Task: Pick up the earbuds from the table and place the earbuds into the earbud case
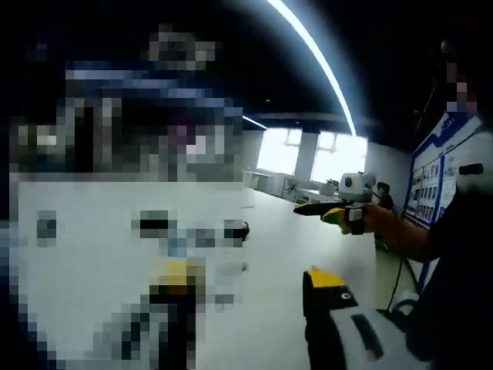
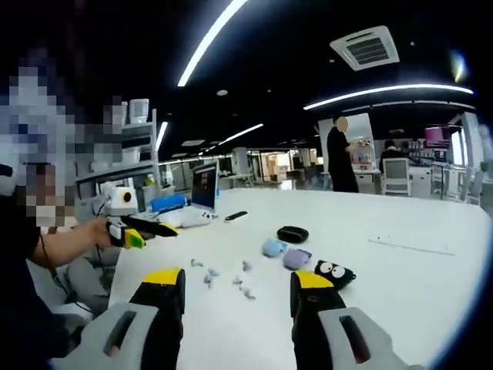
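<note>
No lettering can be read in either view; the blue-and-white wall board (image 1: pixel 439 173) in the left gripper view carries rows of panels too small and blurred to make out; the laptop screen (image 2: pixel 204 186) shows no legible text.

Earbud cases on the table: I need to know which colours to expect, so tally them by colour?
Black oval case: 1
Light blue case: 1
Purple case: 1
Black case with cartoon eyes: 1
Total: 4
</note>
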`<state>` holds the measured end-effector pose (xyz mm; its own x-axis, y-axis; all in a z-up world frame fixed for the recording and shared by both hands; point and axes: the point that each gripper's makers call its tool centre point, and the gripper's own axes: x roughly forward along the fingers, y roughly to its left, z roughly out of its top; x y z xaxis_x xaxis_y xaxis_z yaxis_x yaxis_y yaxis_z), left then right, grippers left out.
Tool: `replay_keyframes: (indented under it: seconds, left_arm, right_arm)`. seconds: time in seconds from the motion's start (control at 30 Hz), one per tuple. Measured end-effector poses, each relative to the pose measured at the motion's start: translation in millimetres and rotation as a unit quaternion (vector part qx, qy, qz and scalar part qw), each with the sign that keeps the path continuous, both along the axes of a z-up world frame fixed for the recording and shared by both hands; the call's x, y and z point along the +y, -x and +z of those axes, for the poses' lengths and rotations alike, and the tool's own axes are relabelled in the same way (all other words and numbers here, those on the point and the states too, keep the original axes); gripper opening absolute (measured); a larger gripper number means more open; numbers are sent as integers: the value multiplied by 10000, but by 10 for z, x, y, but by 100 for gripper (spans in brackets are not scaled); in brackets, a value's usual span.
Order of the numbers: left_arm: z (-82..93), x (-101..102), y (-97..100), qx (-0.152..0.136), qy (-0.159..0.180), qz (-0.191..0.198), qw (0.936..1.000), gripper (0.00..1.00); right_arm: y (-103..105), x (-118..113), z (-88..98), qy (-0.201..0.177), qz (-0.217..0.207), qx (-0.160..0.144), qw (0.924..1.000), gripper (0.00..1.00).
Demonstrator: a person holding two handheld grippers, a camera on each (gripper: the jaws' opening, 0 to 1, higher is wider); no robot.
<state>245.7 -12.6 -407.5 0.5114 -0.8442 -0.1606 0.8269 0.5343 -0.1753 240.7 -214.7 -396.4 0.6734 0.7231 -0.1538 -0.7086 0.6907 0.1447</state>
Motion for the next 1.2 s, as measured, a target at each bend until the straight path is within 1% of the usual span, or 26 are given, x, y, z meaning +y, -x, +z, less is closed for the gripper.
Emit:
replay_keyframes:
  seconds: [0.07, 0.1, 0.2, 0.27, 0.37, 0.47, 0.53, 0.57, 0.6, 0.73, 0.8, 0.87, 0.9, 0.93, 1.0, 1.1, 1.2]
  left_arm:
    - [-13, -4, 77, -37, -62, -26, 10000, 57]
    - [-33, -4, 122, -57, -153, -43, 9999, 58]
    - [-58, -30, 234, -98, -272, -72, 9996, 60]
    - [-70, -52, 280, -117, -291, -78, 9995, 61]
    - [-109, -102, 293, -31, -227, -89, 9997, 61]
    - [-142, -135, 240, 50, -243, -130, 9996, 61]
    - [-135, -138, 144, 126, -209, -131, 9996, 61]
    - [-122, -146, 89, 207, -137, -145, 9996, 61]
    - [-111, -142, 14, 264, -92, -118, 9995, 60]
    - [-79, -147, -321, 354, -120, -61, 9993, 59]
    - [-63, -173, -514, 391, -131, -94, 9991, 59]
    - [-66, -201, -654, 459, -125, -123, 9988, 58]
    - [-81, -217, -744, 509, -149, -107, 9985, 58]
    - [-92, -220, -774, 522, -178, -97, 9984, 58]
    - [-200, -249, -997, 622, -407, -66, 9972, 58]
    - [-256, -325, -1219, 685, -465, -74, 9965, 57]
    - [-323, -407, -1452, 766, -605, -89, 9952, 57]
  right_arm:
    - [91, -92, -56, 12, -86, 14, 10000, 54]
    - [128, -147, -92, 46, -146, 22, 9999, 54]
    - [238, -284, -202, 178, -280, 46, 9994, 54]
    - [308, -382, -281, 227, -394, 96, 9989, 54]
    - [379, -486, -345, 185, -550, 164, 9982, 54]
    - [421, -537, -368, 112, -636, 201, 9977, 54]
    - [443, -555, -375, 92, -686, 208, 9974, 54]
    - [452, -562, -380, 101, -708, 205, 9972, 54]
    - [461, -565, -387, 122, -723, 205, 9971, 54]
    - [514, -552, -403, 194, -716, 197, 9971, 54]
    - [538, -553, -411, 219, -717, 192, 9970, 54]
    - [554, -563, -415, 214, -731, 202, 9969, 54]
    - [564, -568, -414, 201, -744, 208, 9968, 54]
    - [567, -573, -414, 198, -747, 210, 9968, 54]
    - [586, -598, -409, 180, -778, 221, 9966, 54]
    - [596, -627, -417, 190, -805, 247, 9963, 54]
    - [595, -664, -434, 220, -838, 281, 9958, 54]
